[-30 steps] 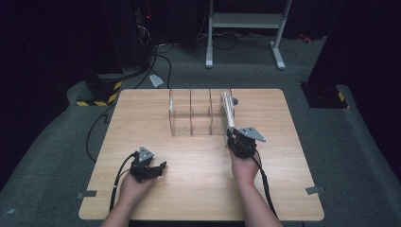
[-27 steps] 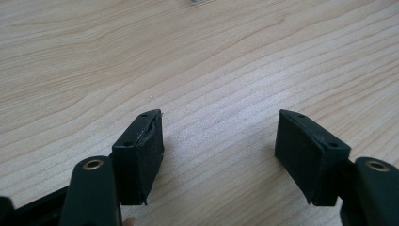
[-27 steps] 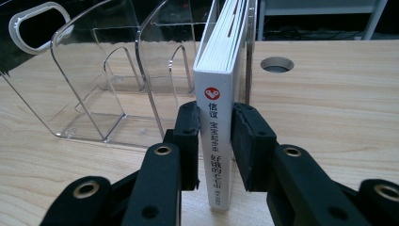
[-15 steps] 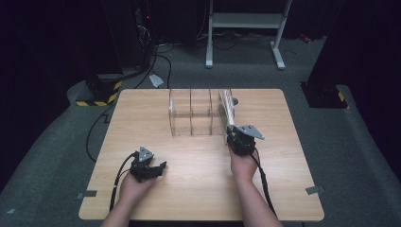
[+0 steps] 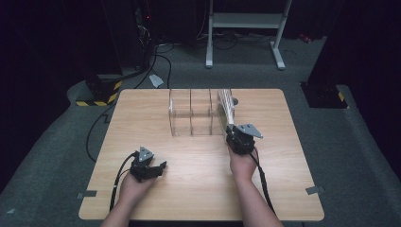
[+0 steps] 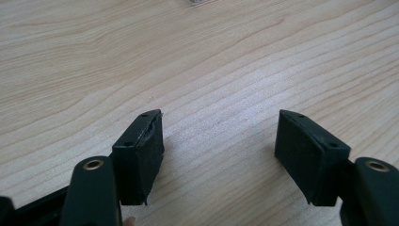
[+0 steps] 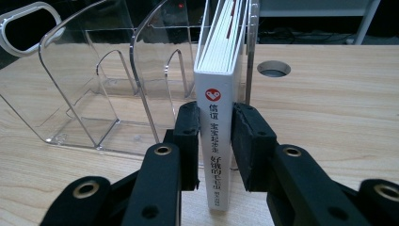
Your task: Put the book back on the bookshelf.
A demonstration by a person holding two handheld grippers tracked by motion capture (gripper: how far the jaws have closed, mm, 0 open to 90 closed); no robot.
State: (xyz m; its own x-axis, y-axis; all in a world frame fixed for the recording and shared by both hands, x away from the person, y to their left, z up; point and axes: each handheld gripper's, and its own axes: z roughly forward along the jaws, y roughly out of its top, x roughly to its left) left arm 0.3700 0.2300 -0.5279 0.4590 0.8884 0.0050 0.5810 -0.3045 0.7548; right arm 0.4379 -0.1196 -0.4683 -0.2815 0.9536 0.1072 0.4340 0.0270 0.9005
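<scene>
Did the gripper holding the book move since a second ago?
Yes. The right gripper slid slightly toward the clear rack, pushing the book in.

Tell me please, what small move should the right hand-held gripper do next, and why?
Probably a short pull straight back toward the person. The right hand-held gripper is shut on the spine of the book, which stands upright in the rack's rightmost slot, so it should slide out without tilting. The left hand-held gripper is open over bare table.

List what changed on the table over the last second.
Hardly anything. The right hand-held gripper, shut on the spine of the white book, eased slightly toward the clear acrylic rack, where the book stands in the rightmost slot. The left hand-held gripper stayed open, resting on the table.
</scene>
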